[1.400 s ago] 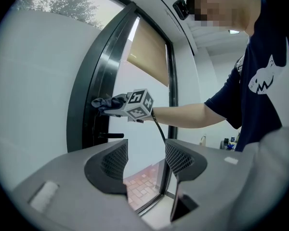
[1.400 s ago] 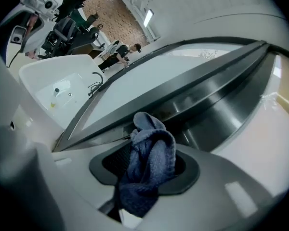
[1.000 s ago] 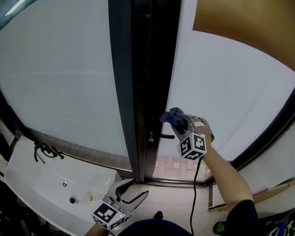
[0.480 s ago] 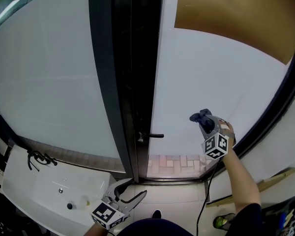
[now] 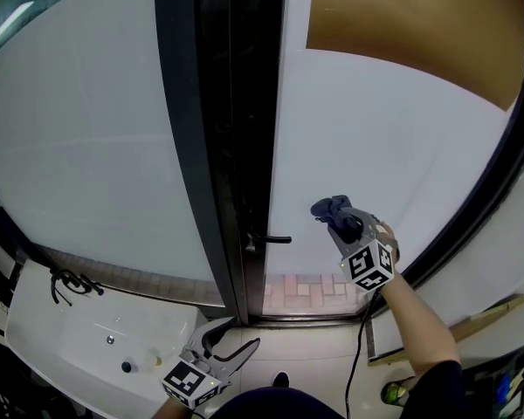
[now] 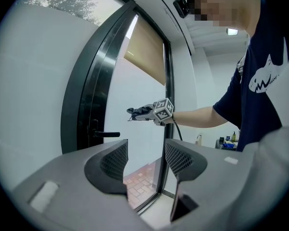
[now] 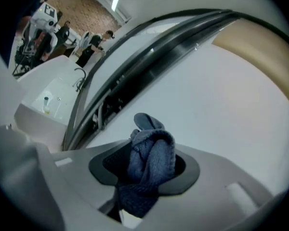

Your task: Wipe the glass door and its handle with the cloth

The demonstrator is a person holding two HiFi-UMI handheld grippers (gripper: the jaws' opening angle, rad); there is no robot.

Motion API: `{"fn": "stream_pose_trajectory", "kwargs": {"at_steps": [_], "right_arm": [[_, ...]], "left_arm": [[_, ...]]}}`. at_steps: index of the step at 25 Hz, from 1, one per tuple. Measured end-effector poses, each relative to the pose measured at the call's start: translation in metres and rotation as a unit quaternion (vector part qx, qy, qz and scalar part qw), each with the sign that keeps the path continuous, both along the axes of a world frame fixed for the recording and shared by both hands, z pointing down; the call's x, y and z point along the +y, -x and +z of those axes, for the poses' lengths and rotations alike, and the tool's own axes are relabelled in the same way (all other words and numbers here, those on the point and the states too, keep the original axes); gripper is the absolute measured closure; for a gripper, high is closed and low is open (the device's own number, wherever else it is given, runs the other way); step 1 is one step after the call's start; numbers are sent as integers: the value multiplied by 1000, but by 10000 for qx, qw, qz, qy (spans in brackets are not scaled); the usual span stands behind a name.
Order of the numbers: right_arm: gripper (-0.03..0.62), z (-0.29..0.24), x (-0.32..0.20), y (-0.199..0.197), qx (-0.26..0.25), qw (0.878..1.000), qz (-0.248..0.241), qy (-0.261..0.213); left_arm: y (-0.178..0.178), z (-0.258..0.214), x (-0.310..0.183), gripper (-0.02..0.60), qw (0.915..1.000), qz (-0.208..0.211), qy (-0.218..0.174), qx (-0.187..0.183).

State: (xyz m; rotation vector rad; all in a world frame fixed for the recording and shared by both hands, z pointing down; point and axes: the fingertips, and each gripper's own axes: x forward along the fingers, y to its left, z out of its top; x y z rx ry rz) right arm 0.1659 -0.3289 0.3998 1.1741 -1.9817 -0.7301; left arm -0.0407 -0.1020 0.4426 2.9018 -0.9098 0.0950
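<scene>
The frosted glass door (image 5: 367,138) fills the right half of the head view, with a black frame (image 5: 227,129) at its left edge. Its black lever handle (image 5: 269,240) juts out low on the frame; it also shows in the left gripper view as the handle (image 6: 105,134). My right gripper (image 5: 336,216) is shut on a bunched dark blue cloth (image 7: 149,162), held against the glass a little right of and above the handle. The cloth (image 5: 330,207) sticks out past the jaws. My left gripper (image 5: 236,339) hangs low by the floor, open and holding nothing.
A white basin (image 5: 87,339) with a black tap (image 5: 65,282) sits at the lower left. A brown blind (image 5: 419,24) covers the door's upper right. Red brick paving (image 5: 310,286) shows through the clear strip under the frosted part. Clutter lies at the lower right corner (image 5: 498,382).
My right gripper with the cloth swung right across the glass, away from the handle, then came partway back left and slightly up. The left gripper stayed low and open.
</scene>
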Motion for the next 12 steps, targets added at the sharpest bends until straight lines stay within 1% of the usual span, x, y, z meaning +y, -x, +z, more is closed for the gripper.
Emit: {"fn": "stream_pose_trajectory", "kwargs": {"at_steps": [3,6,9,12], "right_arm": [[427,-14,5,70,-624,9960,-628,138],[427,-19,-3,129,-1112,9878,-1009,410],[427,-8,-21,166,-1472,9799,-1062,824],[427,10,-36,189,-1789,9701,-1009,1297]], "left_arm": [[2,-8,1,344,10000,-83,-31,13],[6,-7,2,344,9999,-148,-39,31],[10,-5,5,344,9997,-256,10,-6],[16,-5,6,344,9993,-381,42,11]]}}
